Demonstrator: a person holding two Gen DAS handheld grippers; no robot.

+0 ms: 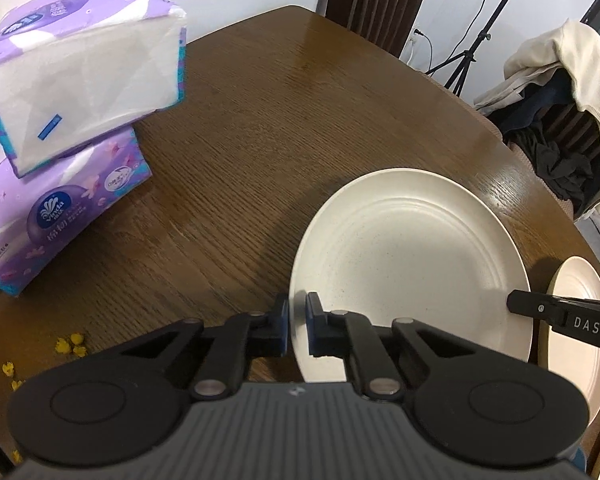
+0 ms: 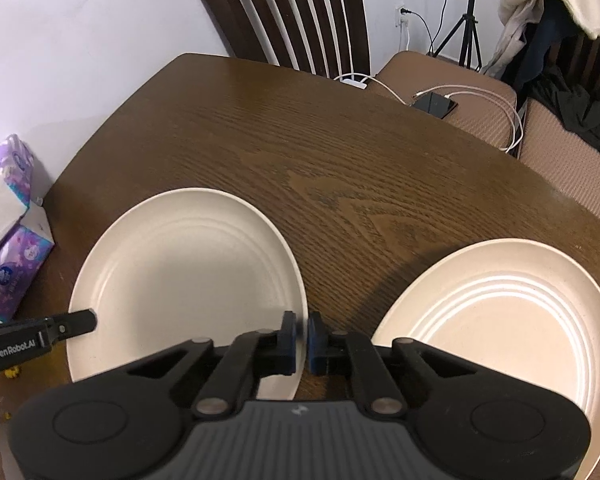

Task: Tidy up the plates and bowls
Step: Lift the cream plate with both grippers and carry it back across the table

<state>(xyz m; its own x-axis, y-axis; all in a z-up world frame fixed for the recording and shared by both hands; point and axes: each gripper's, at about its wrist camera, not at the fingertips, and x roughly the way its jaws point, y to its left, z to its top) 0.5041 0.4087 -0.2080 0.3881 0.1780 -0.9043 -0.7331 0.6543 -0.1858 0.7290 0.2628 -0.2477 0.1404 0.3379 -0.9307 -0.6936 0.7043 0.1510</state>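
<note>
A cream-white plate point(image 1: 412, 264) lies flat on the brown wooden table point(image 1: 260, 120). My left gripper point(image 1: 298, 320) is shut on its left rim, which sits between the blue pads. My right gripper point(image 2: 302, 336) is shut on the right rim of the same plate point(image 2: 184, 264). Each view also catches the other gripper: one of the right gripper's fingers point(image 1: 524, 306) reaches in over the plate's right edge, and one of the left gripper's fingers point(image 2: 76, 322) over its left edge. A second, pinkish-cream plate point(image 2: 508, 312) lies to the right, a little apart.
Two purple tissue packs point(image 1: 80, 80) are stacked at the table's left side. Small yellow bits point(image 1: 72, 344) lie near the left front edge. A dark slatted chair point(image 2: 300, 12) stands behind the table. Beyond the right edge are a phone with cables point(image 2: 436, 105) and piled clothes point(image 1: 560, 112).
</note>
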